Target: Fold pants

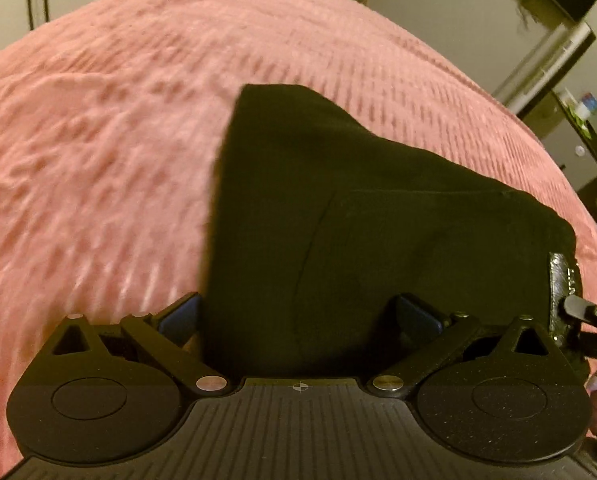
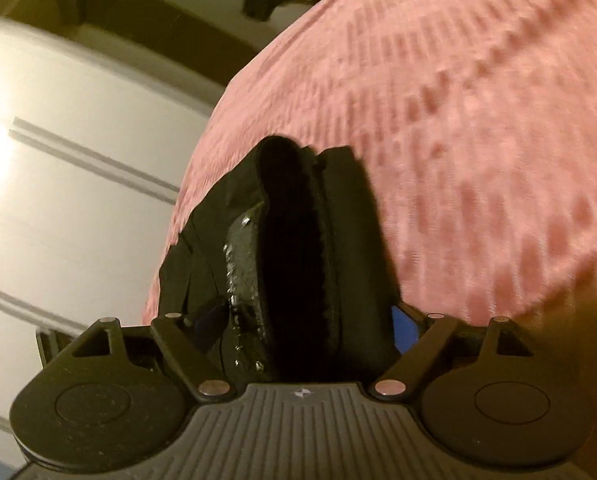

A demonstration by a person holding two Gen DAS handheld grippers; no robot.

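Observation:
Black pants lie folded in a thick stack on a pink textured bedspread. My left gripper stands open, its blue pads wide apart on either side of the near end of the cloth. In the right wrist view the pants show their layered edge with a glossy black trim. My right gripper is open around this bundle, one blue pad showing beside the cloth and the other hidden behind it. One of its fingers shows at the trim in the left wrist view.
The bedspread runs far past the pants on the left and beyond. The bed's edge drops to a pale floor beside the right gripper. Shelves and furniture stand at the far right of the room.

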